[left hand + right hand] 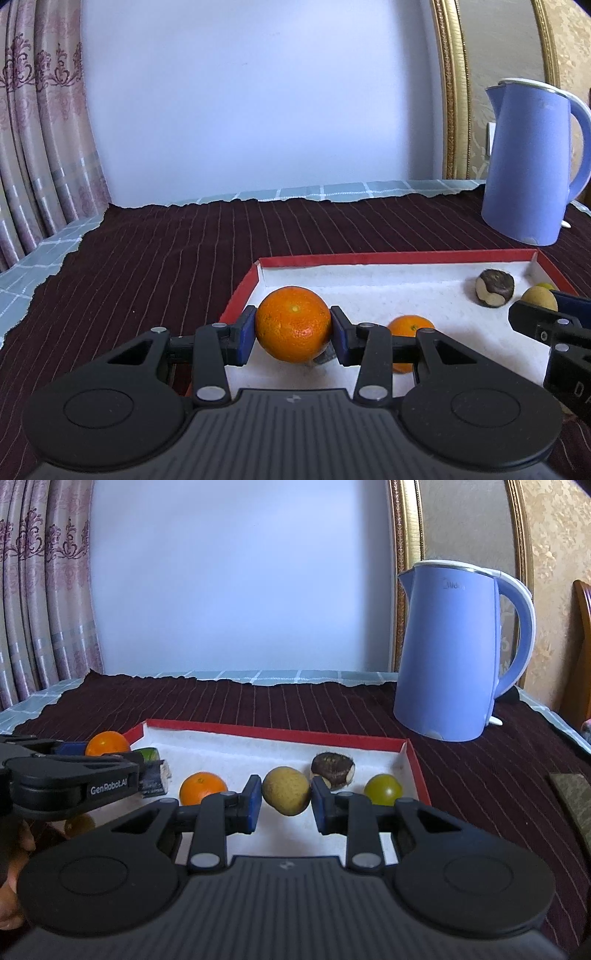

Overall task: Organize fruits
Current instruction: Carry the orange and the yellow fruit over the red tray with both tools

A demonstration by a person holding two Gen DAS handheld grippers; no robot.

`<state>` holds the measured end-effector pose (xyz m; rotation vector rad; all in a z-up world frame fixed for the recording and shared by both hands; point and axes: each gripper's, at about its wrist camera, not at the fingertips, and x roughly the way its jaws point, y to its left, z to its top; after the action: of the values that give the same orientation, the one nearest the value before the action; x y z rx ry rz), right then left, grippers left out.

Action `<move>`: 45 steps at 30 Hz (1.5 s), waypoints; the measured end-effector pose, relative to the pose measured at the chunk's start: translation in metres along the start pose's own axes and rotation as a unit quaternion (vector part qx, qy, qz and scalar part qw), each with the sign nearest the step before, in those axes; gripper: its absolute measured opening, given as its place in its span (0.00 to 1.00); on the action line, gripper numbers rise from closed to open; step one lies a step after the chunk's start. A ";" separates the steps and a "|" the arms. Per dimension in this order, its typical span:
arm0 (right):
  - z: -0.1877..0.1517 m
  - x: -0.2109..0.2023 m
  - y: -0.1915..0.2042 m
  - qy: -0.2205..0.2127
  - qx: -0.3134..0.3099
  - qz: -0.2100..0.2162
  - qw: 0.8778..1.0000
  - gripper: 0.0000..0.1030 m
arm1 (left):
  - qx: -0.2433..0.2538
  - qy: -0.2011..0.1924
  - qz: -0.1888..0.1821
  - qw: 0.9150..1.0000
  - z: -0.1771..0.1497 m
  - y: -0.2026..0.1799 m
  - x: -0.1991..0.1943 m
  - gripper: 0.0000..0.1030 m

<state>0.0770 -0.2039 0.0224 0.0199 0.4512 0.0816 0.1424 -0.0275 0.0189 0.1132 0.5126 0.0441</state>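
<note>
The left claw (293, 334) grips a large orange (293, 323) between its two blue pads (244, 341), which press on either side of the fruit, just above the near left corner of a shallow red-rimmed box (399, 255) with a white floor. Just to the right of this claw, a smaller orange (410, 325) lies on the white floor, partly hidden behind the claw's linkage. The right claw (287, 799) is closed on a yellowish-brown pear-shaped fruit (286, 790), its pads touching both flanks, over the middle of the same box. Just beyond that claw and slightly to its right rests a dark brown fruit with pale patches (332, 770); further right, near the box's right wall, sits a green-yellow round fruit (383, 789). To its left lies the smaller orange, and further left still the other claw shows from the side with its orange, a small green and pale thing beside it that cannot be made out. At the lower left edge of the right wrist view, part of a hand (16, 871) shows. The box sits on a dark maroon cloth with thin pale stripes (166, 258), spread over a desk covered in a blue-grey checked cloth (332, 190). Beyond the box, to the right of both claws, a lavender-blue electric kettle (448, 653) stands upright on the maroon cloth. Behind the desk is a plain pale wall (258, 92), a pinkish patterned curtain (40, 129) to the left, and a gilded frame (452, 92) against beige wallpaper to the right.
</note>
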 end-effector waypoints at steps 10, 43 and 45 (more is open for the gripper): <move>0.007 0.012 -0.001 -0.005 -0.001 -0.006 1.000 0.26 | -0.008 -0.009 0.002 1.000 0.007 0.003 0.007 0.40; 0.023 0.041 -0.002 0.002 -0.013 -0.033 0.999 0.26 | -0.001 -0.008 0.008 1.000 0.016 -0.007 0.029 0.40; 0.021 0.044 -0.003 0.005 -0.009 -0.036 0.999 0.26 | 0.000 -0.009 0.008 1.000 0.016 -0.007 0.029 0.40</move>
<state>0.1254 -0.2034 0.0219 -0.0136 0.4601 0.0142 0.1759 -0.0340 0.0176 0.1182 0.4941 0.0582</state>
